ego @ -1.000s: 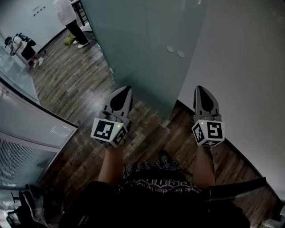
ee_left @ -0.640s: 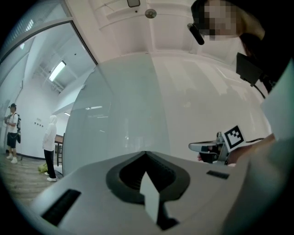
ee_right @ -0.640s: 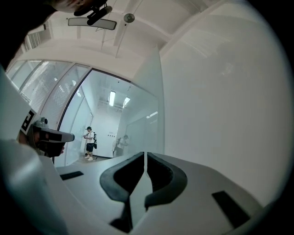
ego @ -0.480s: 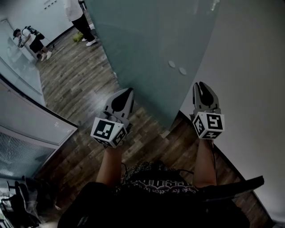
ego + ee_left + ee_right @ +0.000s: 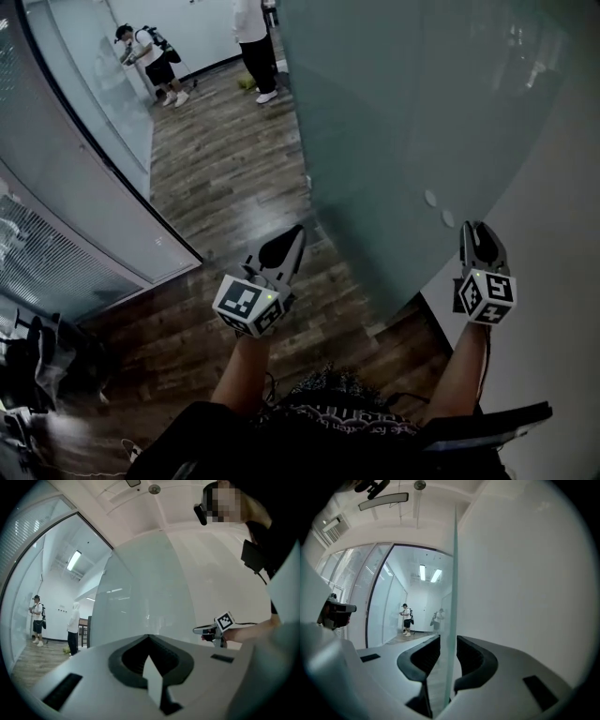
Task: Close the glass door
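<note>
Most of the closing is judged undone: the glass door (image 5: 394, 141) is straddled at its edge, ungripped, by the right gripper (image 5: 447, 641), jaws just opened, while the left gripper (image 5: 149, 638) is clenched empty.

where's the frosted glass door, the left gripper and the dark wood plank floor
frosted glass door (image 5: 403, 112), head view, middle of the pane
left gripper (image 5: 298, 232), head view, between its fingertips
dark wood plank floor (image 5: 216, 159), head view, bare boards in the corridor

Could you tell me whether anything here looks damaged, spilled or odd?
Nothing stands out. The glass door looks intact, its edge standing between the right tongs, whose jaws have just been opening and leave gaps either side. No spill shows on the wooden floor.
</note>
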